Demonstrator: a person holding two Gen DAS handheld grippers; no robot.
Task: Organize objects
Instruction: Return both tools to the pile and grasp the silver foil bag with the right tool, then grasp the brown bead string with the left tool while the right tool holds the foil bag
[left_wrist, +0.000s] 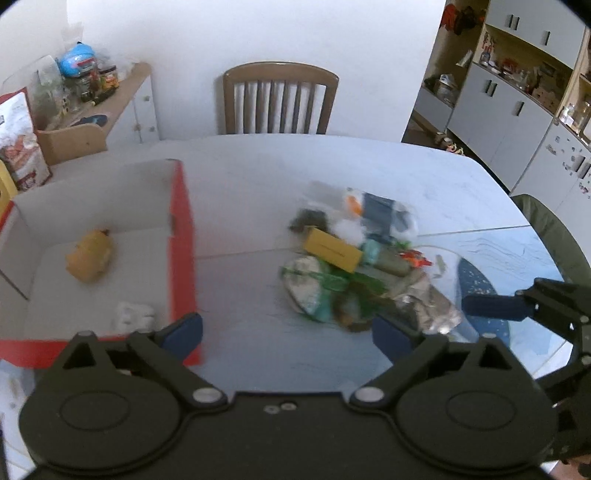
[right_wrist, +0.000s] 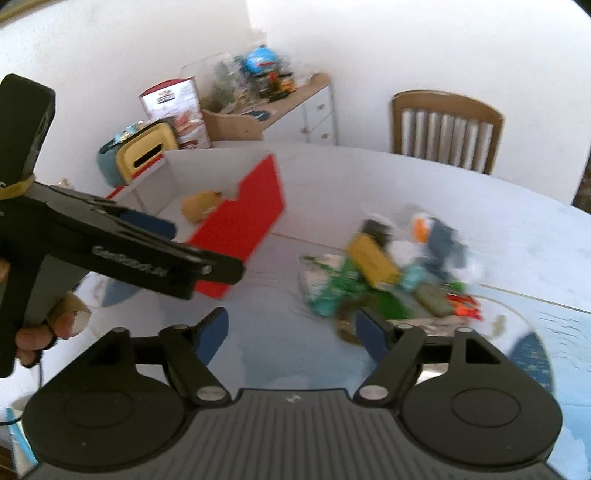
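While the red box (left_wrist: 181, 258) on the table (left_wrist: 258, 177) holds only a yellowish object (left_wrist: 90, 254) and a small white item (left_wrist: 133, 315), most of the job looks undone, because the heap of mixed objects (left_wrist: 354, 266) sits well apart to its right! Both tools hang above the bare tabletop between box and heap, the left gripper (left_wrist: 286, 332) spread wide and the right gripper (right_wrist: 291, 330) well open too, with nothing between either pair of jaws.
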